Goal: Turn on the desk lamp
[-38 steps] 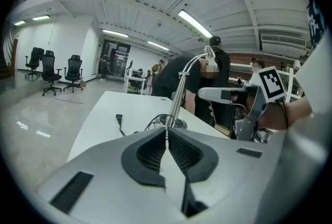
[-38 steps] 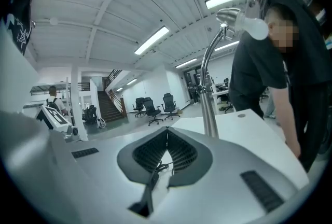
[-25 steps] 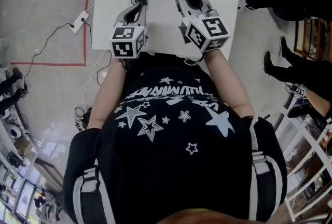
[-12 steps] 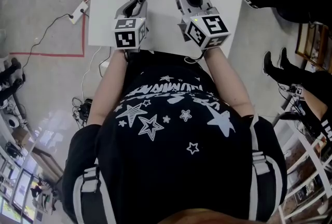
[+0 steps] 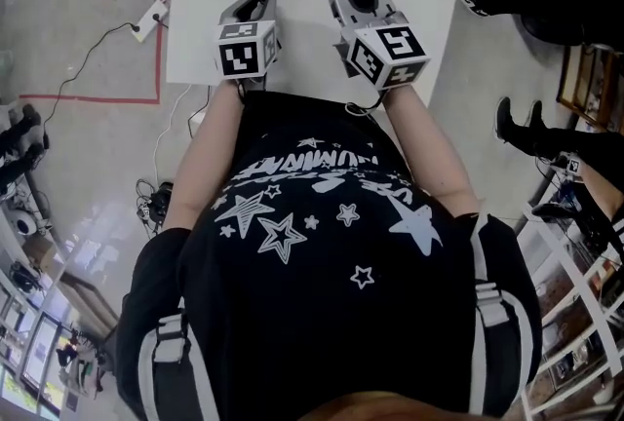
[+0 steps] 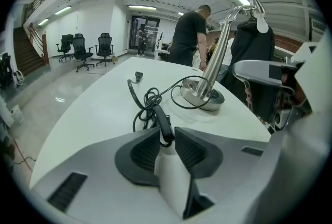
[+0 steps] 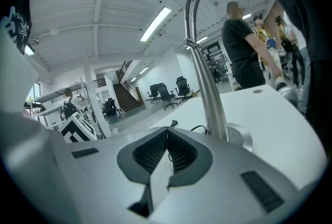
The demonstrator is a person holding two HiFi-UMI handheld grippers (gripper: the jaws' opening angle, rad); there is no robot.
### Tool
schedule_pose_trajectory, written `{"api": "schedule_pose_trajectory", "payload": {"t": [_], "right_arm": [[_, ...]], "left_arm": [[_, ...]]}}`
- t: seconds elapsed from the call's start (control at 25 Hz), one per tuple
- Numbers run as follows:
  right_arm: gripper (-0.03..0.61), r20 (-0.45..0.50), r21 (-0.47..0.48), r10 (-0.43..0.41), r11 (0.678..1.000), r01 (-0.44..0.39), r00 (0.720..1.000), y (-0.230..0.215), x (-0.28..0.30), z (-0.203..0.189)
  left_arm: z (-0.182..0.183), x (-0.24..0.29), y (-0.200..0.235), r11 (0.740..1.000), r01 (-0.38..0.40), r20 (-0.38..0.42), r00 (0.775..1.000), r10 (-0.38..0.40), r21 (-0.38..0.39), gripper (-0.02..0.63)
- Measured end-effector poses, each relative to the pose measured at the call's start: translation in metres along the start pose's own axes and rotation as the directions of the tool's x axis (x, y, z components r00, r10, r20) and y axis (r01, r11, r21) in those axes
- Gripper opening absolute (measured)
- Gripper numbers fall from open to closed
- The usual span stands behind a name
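Both grippers have edged forward over the bench [image 6: 88, 114]; left gripper [image 6: 166, 135] jaws pinch the cord switch [image 6: 162, 118], right gripper [image 7: 166, 136] jaws closed empty beside the desk lamp [image 7: 208, 88], so pressing the switch likely comes next.

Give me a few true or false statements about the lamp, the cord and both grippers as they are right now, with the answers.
1. The left gripper is shut on the switch. True.
2. The right gripper grips the pole. False: its jaws are together and empty, and the pole stands beyond them.
3. The lamp stands on a white table. True.
4. The cord lies in a straight line. False: it is bunched in loops.
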State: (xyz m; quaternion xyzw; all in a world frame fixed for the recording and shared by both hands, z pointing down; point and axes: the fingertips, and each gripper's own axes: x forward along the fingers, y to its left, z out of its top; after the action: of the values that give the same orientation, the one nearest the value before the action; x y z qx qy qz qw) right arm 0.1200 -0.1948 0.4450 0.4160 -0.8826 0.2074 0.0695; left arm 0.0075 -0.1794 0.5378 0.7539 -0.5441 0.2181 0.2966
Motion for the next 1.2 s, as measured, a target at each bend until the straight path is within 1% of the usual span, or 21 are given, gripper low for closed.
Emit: {"api": "schedule_pose_trajectory", "payload": {"t": [0.4,0.72,0.84,0.92,1.0,1.12,1.2], "right_arm": [[0.003,-0.094,-0.038,0.055,0.998,-0.059,0.994,0.022,0.026,-0.019],[0.003,-0.229,-0.086,0.12,0.986,-0.143,0.966,0.033,0.053,-0.039],[0.003,-0.28,-0.088,0.144,0.981,-0.175,0.949,0.039,0.062,-0.047],[0.003,-0.318,-0.078,0.169,0.976,-0.203,0.933,0.043,0.068,-0.054],[0.003,-0.364,-0.067,0.188,0.972,-0.227,0.912,0.047,0.073,-0.063],[0.003,-0.442,-0.076,0.19,0.966,-0.248,0.877,0.048,0.077,-0.075],[0.003,-0.476,-0.079,0.192,0.963,-0.259,0.858,0.048,0.081,-0.08]], "left_arm": [[-0.001,-0.001,0.003,0.999,0.032,-0.042,0.999,-0.033,-0.015,0.091],[-0.003,0.0,0.006,0.993,0.109,-0.086,0.99,-0.112,-0.032,0.091],[-0.003,0.001,0.005,0.992,0.125,-0.101,0.987,-0.128,-0.029,0.091],[-0.004,0.002,0.005,0.991,0.129,-0.111,0.985,-0.13,-0.024,0.091],[-0.004,0.003,0.004,0.991,0.131,-0.12,0.984,-0.132,-0.023,0.091],[-0.004,0.003,0.004,0.99,0.138,-0.123,0.982,-0.141,-0.036,0.091],[-0.002,0.003,0.005,0.989,0.14,-0.123,0.982,-0.144,-0.037,0.091]]}}
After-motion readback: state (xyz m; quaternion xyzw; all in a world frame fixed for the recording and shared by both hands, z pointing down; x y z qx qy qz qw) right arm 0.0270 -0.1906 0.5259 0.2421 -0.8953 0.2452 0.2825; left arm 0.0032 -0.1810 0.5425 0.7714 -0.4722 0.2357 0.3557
